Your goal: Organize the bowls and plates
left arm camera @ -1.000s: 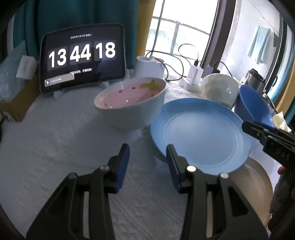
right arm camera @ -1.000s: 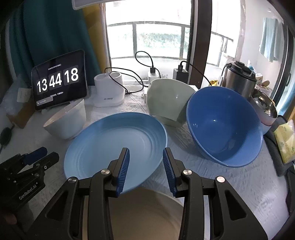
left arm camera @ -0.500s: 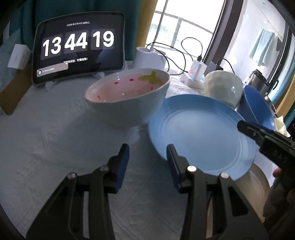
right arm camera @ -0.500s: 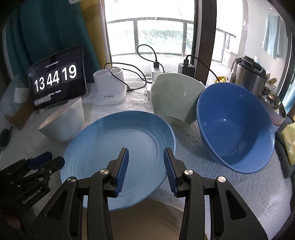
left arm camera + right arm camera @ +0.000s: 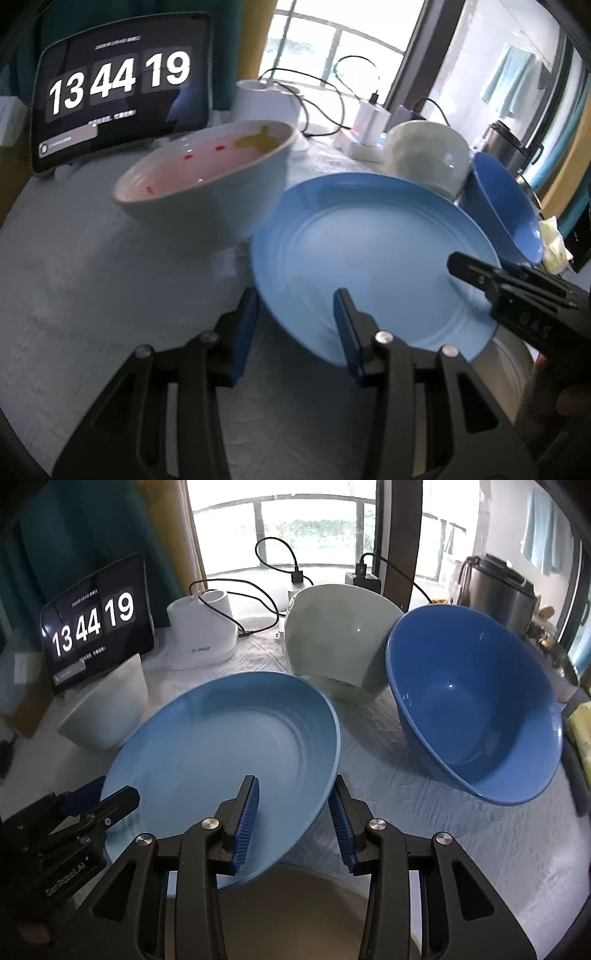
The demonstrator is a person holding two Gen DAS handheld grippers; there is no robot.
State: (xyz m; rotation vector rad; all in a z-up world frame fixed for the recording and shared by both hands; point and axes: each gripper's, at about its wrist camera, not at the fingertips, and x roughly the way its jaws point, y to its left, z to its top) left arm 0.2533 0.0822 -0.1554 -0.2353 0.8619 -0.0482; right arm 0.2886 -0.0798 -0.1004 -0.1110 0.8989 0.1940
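Note:
A light blue plate point(image 5: 369, 251) point(image 5: 229, 746) lies tilted, its near edge resting on a beige plate point(image 5: 295, 915). My left gripper point(image 5: 295, 325) straddles the blue plate's left rim, its pads apart and not pressing. My right gripper point(image 5: 293, 812) straddles the opposite rim, one finger over the plate and one outside it. Its jaws are closing, with a gap still showing. Each gripper appears in the other's view: the right gripper point(image 5: 465, 267), the left gripper point(image 5: 110, 799). A white bowl point(image 5: 207, 184) with a pink inside stands behind the plate.
A pale green bowl point(image 5: 332, 642) and a blue bowl point(image 5: 472, 709) lean tilted at the back right. A tablet clock point(image 5: 96, 620), a white charger stand point(image 5: 201, 638) with cables and a steel kettle point(image 5: 495, 587) line the far side. White cloth covers the table.
Both grippers have moved forward and down onto the blue plate, so its rim now lies between each pair of fingers. The clock has ticked on.

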